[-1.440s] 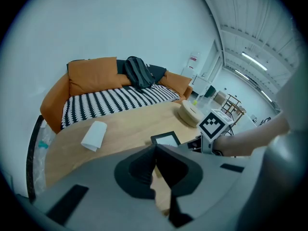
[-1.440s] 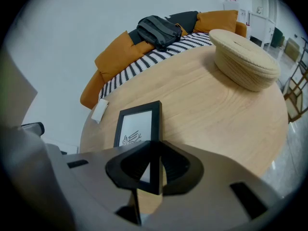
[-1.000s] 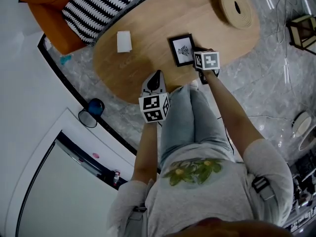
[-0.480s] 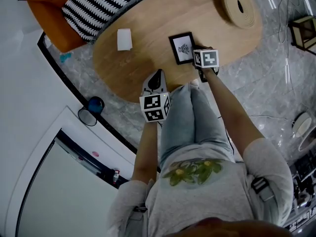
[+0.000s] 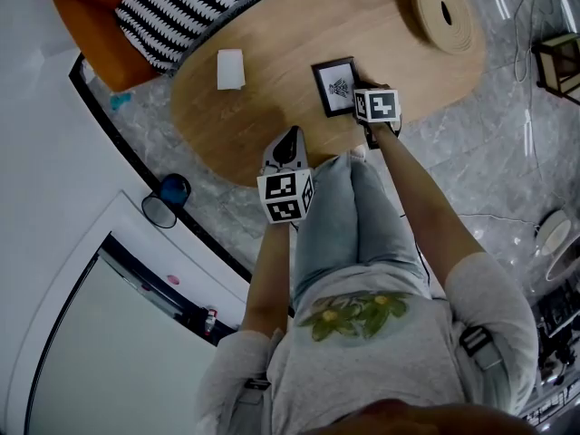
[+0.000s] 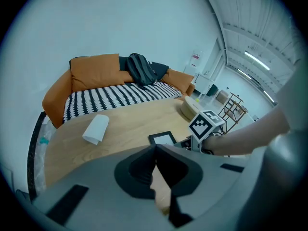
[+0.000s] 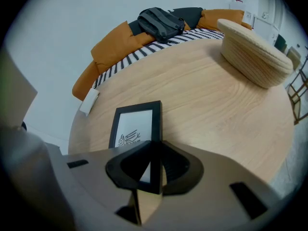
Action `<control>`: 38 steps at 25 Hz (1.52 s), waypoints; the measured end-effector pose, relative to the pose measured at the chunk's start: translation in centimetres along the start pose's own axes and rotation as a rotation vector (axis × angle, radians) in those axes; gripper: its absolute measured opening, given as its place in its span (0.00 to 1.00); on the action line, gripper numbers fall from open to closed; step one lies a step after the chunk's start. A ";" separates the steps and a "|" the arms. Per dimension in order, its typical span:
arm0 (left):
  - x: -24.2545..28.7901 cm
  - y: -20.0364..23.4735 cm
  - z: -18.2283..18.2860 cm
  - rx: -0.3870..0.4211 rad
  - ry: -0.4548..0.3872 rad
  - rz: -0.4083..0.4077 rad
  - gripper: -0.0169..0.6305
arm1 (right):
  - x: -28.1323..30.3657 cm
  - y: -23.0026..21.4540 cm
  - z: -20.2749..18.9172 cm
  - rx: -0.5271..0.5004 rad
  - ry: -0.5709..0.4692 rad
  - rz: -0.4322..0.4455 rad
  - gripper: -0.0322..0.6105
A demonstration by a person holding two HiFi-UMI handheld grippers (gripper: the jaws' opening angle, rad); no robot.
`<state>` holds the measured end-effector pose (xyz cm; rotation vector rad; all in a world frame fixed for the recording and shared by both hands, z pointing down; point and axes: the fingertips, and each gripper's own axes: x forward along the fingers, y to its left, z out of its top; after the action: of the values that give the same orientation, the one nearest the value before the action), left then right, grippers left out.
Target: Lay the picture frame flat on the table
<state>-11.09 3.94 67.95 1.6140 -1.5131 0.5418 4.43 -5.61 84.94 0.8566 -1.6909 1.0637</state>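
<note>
In the head view, the picture frame [image 5: 334, 87] sits on the oval wooden tabletop [image 5: 272, 107], face up, near the edge closest to the person. The right tongs [image 5: 363, 109] are at its right side, under their marker cube. The left tongs [image 5: 288, 145] hang over the near edge of the tabletop, well apart from the frame. A white roll [image 5: 230, 69] lies to the left of the frame and a round woven basket [image 5: 444, 14] stands at the far right end. A striped sofa [image 5: 181, 7] runs beyond the tabletop. In the left gripper view, the left tongs [image 6: 155, 153] are pressed together with nothing between them; ahead of them are the frame [image 6: 163, 138], the white roll [image 6: 96, 128] and the right tongs' marker cube. In the right gripper view, the right tongs [image 7: 154, 170] are clamped on the frame's [image 7: 136, 124] dark right border near its lower corner. Whether that corner rests fully on the wood cannot be told. The basket [image 7: 255, 57] stands at the right, and a dark backpack [image 7: 161, 23] lies on the sofa behind.
</note>
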 end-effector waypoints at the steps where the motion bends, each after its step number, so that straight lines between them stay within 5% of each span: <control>1: 0.0 0.1 0.0 0.000 0.001 0.001 0.05 | 0.1 0.0 0.0 -0.003 0.002 -0.002 0.17; 21: -0.5 -1.1 2.4 -0.027 -0.033 -0.016 0.05 | -2.4 1.1 1.5 -0.061 -0.031 0.011 0.21; 30: -3.0 -2.0 5.7 -0.052 -0.082 -0.013 0.05 | -9.6 4.1 4.0 -0.119 -0.179 0.060 0.07; 38: -5.6 -3.4 8.1 -0.035 -0.116 -0.027 0.05 | -15.2 7.2 4.4 -0.146 -0.233 0.100 0.06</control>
<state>-10.67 0.59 58.10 1.6606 -1.5749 0.4103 1.55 -5.78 67.78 0.8333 -1.9986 0.9204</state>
